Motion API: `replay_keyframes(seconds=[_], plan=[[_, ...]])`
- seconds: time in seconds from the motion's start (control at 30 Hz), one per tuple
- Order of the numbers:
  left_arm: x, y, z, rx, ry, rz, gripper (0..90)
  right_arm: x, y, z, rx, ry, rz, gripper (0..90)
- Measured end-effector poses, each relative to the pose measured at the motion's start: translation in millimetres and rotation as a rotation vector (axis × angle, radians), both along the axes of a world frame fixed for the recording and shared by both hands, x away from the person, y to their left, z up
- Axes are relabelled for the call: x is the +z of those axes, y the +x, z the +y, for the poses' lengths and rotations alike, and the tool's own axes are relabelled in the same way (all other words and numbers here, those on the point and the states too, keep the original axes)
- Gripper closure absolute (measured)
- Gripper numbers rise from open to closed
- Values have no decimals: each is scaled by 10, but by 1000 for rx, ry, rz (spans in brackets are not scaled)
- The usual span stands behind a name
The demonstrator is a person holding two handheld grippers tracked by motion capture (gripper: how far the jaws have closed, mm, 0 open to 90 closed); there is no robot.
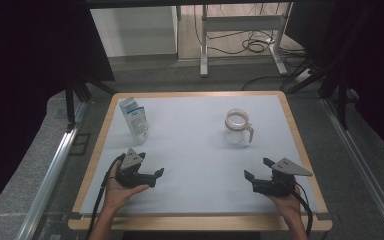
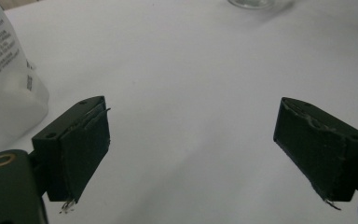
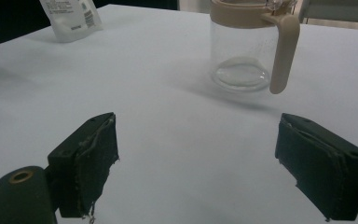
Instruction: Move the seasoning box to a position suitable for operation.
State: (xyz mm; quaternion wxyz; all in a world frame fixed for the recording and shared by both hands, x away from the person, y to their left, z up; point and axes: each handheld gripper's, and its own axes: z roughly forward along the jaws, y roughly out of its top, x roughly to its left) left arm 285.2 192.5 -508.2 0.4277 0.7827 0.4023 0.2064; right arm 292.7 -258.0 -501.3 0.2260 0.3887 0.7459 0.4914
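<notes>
Both grippers resting released near the table's front edge

The left gripper (image 1: 150, 176) and right gripper (image 1: 258, 170) are gaping empty; the pouch (image 1: 136, 120) is standing by the table (image 1: 190, 150)'s left edge, the glass jug (image 1: 238, 127) toward the back right.

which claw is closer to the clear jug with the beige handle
Right. The right claw sits just below and right of the clear jug, jaws open toward it. The left claw is across the table, near the white pouch.
</notes>
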Motion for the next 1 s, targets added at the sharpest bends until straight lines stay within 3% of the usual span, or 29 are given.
replay_keyframes(seconds=[0.07,0.27,0.4,0.53,0.73,1.0], plan=[[10,-16,-6,12,24,13,109,10,-9,-11,-5,-2,-5,138],[83,-89,40,49,38,-8,121,20,-20,-11,-16,-19,2,141],[116,-115,153,61,-15,-1,133,44,-26,-38,-48,-36,8,143],[130,-112,194,43,-51,8,140,69,-37,-71,-69,-18,1,173],[144,-99,191,10,-64,12,148,105,-42,-70,-35,-22,-5,185],[203,-139,209,-18,-94,8,146,364,135,-22,-32,-53,-33,183]])
